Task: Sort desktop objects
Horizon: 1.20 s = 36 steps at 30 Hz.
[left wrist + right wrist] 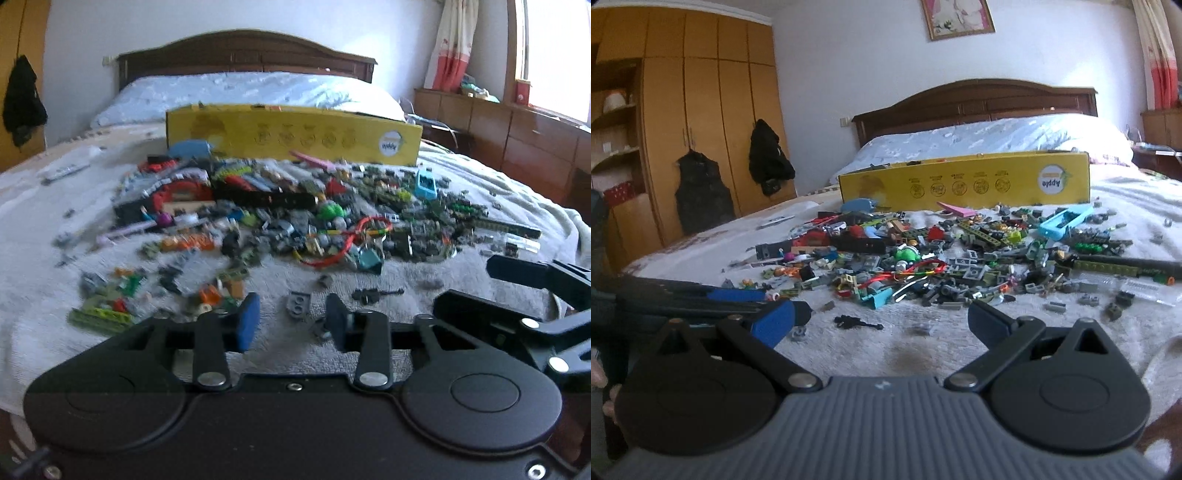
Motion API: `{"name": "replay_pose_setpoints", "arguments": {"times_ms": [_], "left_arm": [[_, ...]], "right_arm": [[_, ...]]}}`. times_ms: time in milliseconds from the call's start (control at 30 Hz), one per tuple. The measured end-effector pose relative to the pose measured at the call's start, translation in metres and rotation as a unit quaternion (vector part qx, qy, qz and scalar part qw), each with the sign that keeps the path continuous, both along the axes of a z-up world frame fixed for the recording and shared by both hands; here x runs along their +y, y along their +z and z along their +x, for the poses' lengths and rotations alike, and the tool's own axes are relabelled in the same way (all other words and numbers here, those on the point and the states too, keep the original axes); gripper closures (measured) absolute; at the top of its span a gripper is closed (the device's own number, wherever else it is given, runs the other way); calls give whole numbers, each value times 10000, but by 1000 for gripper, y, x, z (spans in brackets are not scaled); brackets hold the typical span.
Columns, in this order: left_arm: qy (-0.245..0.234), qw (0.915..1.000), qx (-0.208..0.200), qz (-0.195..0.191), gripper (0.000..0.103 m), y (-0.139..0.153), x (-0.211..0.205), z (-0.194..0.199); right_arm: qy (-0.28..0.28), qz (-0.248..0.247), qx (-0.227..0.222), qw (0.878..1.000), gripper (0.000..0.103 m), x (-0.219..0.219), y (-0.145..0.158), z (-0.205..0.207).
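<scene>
Bricks (280, 218) lay heaped mid-bed on white blanket (369, 280), before yellow box (295, 134). Left gripper (291, 314) sat low at the pile's near edge, jaws partly closed around a grey plate (298, 304), pads apart from it. Black piece (373, 294) lay just right. Right gripper (875, 321) was spread wide, empty.

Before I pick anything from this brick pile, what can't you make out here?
- Yellow box contents: both views, its front wall hides them.
- Individual bricks in the pile: left wrist view, blurred and small.
- Small grey piece between the left tongs: contact unclear, blurred.
- Bed's near edge: tool bodies cover it.
</scene>
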<state>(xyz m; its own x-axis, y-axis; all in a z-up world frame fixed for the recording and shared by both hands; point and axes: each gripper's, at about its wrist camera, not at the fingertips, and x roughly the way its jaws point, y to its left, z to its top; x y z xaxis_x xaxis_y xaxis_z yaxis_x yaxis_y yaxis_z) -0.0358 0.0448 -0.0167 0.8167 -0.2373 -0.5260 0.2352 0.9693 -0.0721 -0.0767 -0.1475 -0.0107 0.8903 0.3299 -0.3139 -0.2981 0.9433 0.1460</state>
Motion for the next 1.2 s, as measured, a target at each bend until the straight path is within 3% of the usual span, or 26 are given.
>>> {"name": "replay_pose_setpoints", "arguments": {"times_ms": [200,300,567,767,867,1000,1200], "left_arm": [[-79,9996,-218,167,74,-9,-7,4],[-77,9993,-266,264,89,-11,-10,4],[39,9992,-392,40,89,-3,-1,-4],[336,9983,-438,-170,89,7,24,-2],[419,9977,-488,-229,89,9,33,-4],[417,9975,-500,-287,89,9,35,-4],[436,9976,-446,-311,89,5,34,-3]], "right_arm": [[-8,-87,12,10000,0,-2,-9,-7],[-9,-78,27,10000,0,0,-11,-7],[137,-60,-224,9996,0,12,-13,-13],[191,10,-322,9993,19,31,-9,-10],[128,44,-146,9998,25,34,-14,-4],[-142,170,216,9995,25,35,-21,9],[-321,16,174,9993,27,50,-24,17]]}}
